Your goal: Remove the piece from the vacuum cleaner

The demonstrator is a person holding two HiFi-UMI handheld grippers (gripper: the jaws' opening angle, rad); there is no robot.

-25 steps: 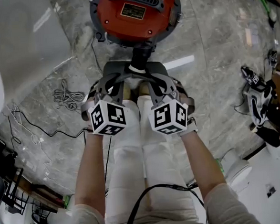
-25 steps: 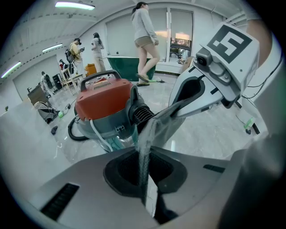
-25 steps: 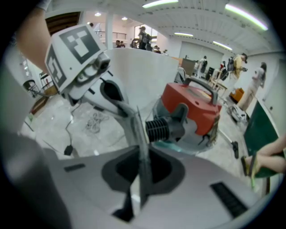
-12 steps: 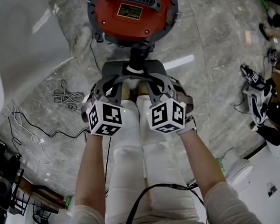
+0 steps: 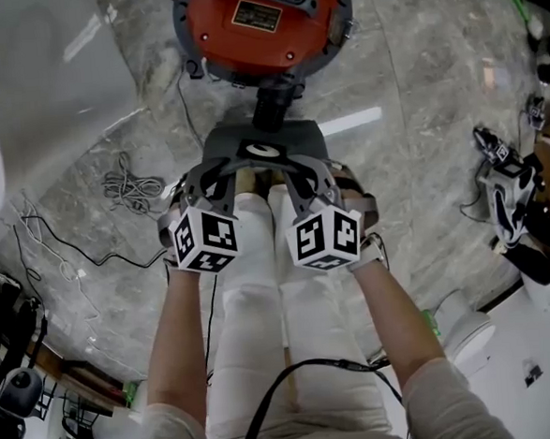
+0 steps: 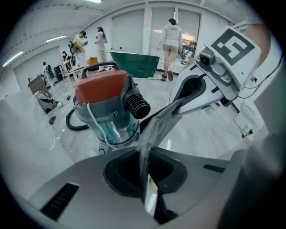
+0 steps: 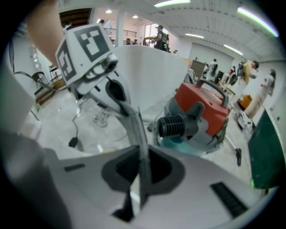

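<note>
- Piece [image 5: 263, 141], grey and wide, sits just ahead of both tongs, joined by a black neck [image 5: 274, 103] to the vacuum cleaner [image 5: 261, 22] beyond.
- Left tongs [image 6: 146, 190] and right tongs [image 7: 137, 194] are clenched, tips in its dark hollow.
- We fear the tips may slip out, or the unheld cleaner may roll along.
- Its long axis runs across the tongs, and its socket points away from them.

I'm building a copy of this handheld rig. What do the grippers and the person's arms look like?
The left gripper and right gripper each have a dark grey curved frame and a white cube printed with black square markers. The sleeves are light beige, ending near the elbow. A black cable trails between the arms.
</note>
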